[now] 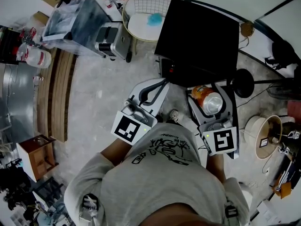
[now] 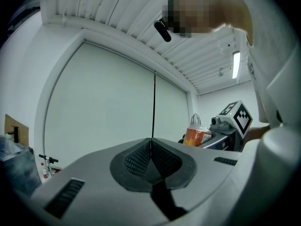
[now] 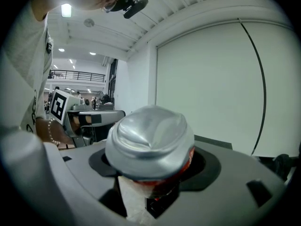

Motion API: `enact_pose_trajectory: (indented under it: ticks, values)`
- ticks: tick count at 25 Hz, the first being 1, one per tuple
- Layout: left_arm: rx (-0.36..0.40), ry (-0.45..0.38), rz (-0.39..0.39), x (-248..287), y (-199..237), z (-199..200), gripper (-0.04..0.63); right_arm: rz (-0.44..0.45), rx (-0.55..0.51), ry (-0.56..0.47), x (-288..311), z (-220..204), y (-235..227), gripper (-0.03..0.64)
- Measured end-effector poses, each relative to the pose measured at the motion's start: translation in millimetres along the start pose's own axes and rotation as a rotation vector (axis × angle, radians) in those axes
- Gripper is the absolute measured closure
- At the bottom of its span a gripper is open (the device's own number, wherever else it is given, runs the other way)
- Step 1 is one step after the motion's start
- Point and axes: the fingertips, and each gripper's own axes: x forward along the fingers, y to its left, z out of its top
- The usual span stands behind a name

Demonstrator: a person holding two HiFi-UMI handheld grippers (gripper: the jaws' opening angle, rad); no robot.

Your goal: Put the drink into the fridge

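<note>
The drink is an orange can [image 1: 211,103] with a silver end, and my right gripper [image 1: 210,94] is shut on it, with a jaw on either side. In the right gripper view the can's dented silver end [image 3: 150,138] fills the space between the jaws. My left gripper [image 1: 160,83] is beside it on the left, shut and holding nothing; its dark pads [image 2: 151,157] meet in a line. From the left gripper view the can [image 2: 197,135] and the right gripper's marker cube [image 2: 237,117] show at the right. The black fridge [image 1: 197,32] stands just ahead of both grippers.
A wire basket [image 1: 136,4] stands left of the fridge, with a clear plastic box [image 1: 75,18] and a small appliance [image 1: 113,41] further left. Wooden boards [image 1: 56,93] lie on the floor at the left. A black stand [image 1: 244,84] and a white bucket [image 1: 256,131] are at the right.
</note>
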Motion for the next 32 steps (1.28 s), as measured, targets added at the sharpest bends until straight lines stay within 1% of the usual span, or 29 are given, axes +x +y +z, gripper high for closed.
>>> enact_pose_trajectory:
  ticks: [5, 14, 21, 25, 32]
  values:
    - [-0.017, 0.017, -0.007, -2.7, -3.8, -9.0, 0.574, 0.003, 0.017, 0.016, -0.4, -7.8, 5.7, 0.279]
    - [-0.023, 0.058, -0.014, -11.1, -8.8, -29.4, 0.574, 0.003, 0.032, 0.046, -4.0, -29.2, 16.7, 0.279]
    - [-0.023, 0.089, -0.017, -13.8, -11.5, -52.3, 0.574, 0.001, 0.032, 0.079, -1.1, -56.0, 23.5, 0.280]
    - [-0.024, 0.105, -0.017, -13.4, -12.0, -61.2, 0.574, 0.011, 0.014, 0.101, -0.5, -72.3, 24.8, 0.279]
    - [-0.018, 0.128, -0.018, -9.0, -9.2, -83.5, 0.574, 0.017, 0.041, 0.128, 6.4, -91.4, 30.2, 0.279]
